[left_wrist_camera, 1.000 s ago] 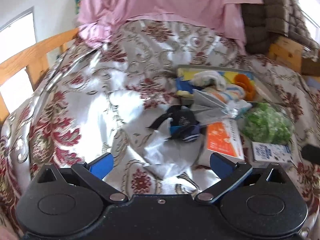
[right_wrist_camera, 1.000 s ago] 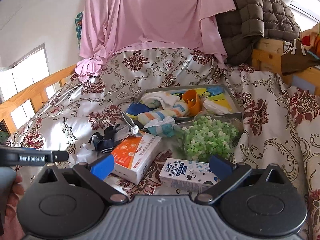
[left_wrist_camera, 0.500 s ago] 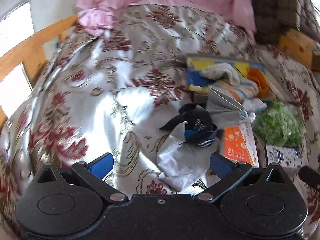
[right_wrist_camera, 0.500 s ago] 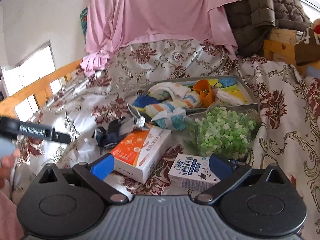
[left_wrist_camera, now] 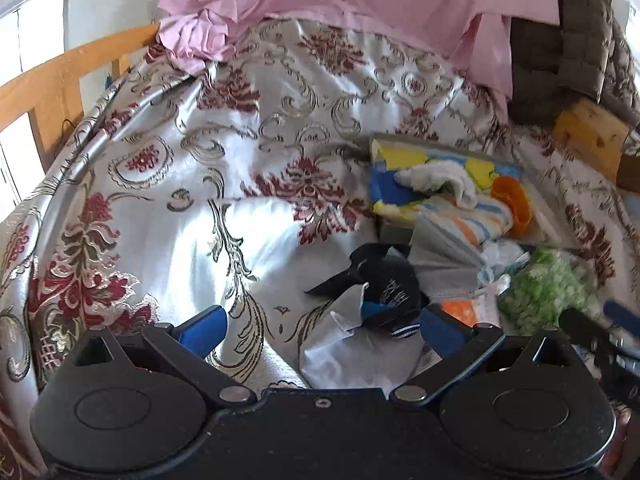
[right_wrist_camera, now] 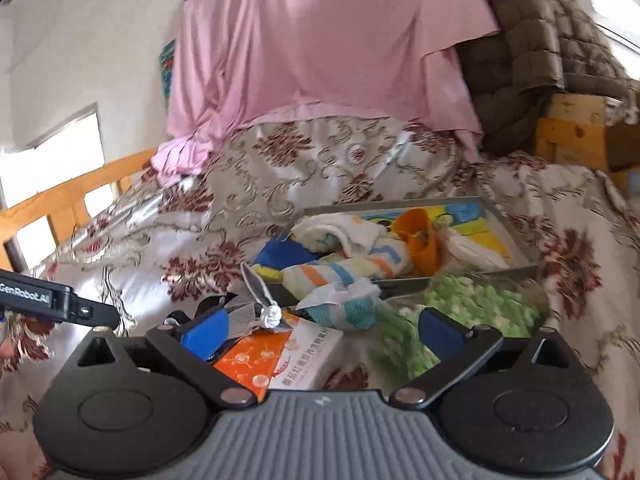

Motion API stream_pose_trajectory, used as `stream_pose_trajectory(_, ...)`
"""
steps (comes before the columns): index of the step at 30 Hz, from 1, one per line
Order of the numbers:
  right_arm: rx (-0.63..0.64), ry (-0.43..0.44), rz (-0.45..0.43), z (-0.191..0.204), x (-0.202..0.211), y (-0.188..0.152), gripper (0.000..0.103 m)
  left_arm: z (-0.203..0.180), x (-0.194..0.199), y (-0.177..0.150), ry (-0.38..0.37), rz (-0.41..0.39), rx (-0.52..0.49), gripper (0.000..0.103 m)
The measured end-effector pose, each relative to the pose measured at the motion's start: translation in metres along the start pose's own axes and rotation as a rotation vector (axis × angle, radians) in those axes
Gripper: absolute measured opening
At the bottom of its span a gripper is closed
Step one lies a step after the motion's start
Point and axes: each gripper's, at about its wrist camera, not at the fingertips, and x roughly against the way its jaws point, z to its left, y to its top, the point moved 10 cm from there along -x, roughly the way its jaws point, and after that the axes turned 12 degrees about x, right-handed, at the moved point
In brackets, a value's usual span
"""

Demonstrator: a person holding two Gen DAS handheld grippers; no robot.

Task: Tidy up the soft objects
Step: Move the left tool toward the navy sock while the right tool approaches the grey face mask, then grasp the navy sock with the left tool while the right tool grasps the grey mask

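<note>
On the flowered bedspread a dark navy sock (left_wrist_camera: 384, 288) lies partly over a pale grey cloth (left_wrist_camera: 348, 348), just ahead of my open left gripper (left_wrist_camera: 322, 326) and toward its right finger. My right gripper (right_wrist_camera: 322, 328) is open and empty above an orange and white box (right_wrist_camera: 276, 356). Just past it lies a teal and white rolled cloth (right_wrist_camera: 348, 304). A metal tray (right_wrist_camera: 500, 272) holds a striped towel (right_wrist_camera: 344, 268), a white towel (right_wrist_camera: 340, 232) and an orange cup (right_wrist_camera: 420, 240). The left gripper's body (right_wrist_camera: 52, 300) shows at the left edge of the right wrist view.
A clear bag of green pieces (right_wrist_camera: 480, 304) sits right of the box, in front of the tray. Grey face masks (left_wrist_camera: 444, 240) lie between sock and tray. A pink sheet (right_wrist_camera: 320, 48) and a brown quilt (right_wrist_camera: 532, 32) hang behind. A wooden bed rail (left_wrist_camera: 60, 76) borders the left side.
My left gripper has come nearer the dark sock, which now sits by its right finger. My right gripper has moved forward over the orange box; the small carton has dropped from view.
</note>
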Motion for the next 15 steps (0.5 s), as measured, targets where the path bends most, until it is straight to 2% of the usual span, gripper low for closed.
stream_pose_trajectory(4, 0.058, 0.077, 0.015, 0.016, -0.022, 0.003, 0.103, -0.003, -0.023, -0.003, 0.009, 0.018, -0.049, 0.102)
stream_pose_trajectory(9, 0.095, 0.150, 0.043, 0.031, -0.050, -0.002, 0.103, -0.012, -0.052, -0.017, -0.001, 0.059, -0.162, 0.102)
stream_pose_trajectory(12, 0.075, 0.187, 0.046, 0.034, -0.061, -0.004, 0.102, -0.016, -0.060, -0.019, -0.004, 0.038, -0.216, 0.102)
stream_pose_trajectory(15, 0.059, 0.204, 0.042, 0.034, -0.066, -0.003, 0.096, -0.024, -0.064, -0.018, -0.018, 0.004, -0.275, 0.102)
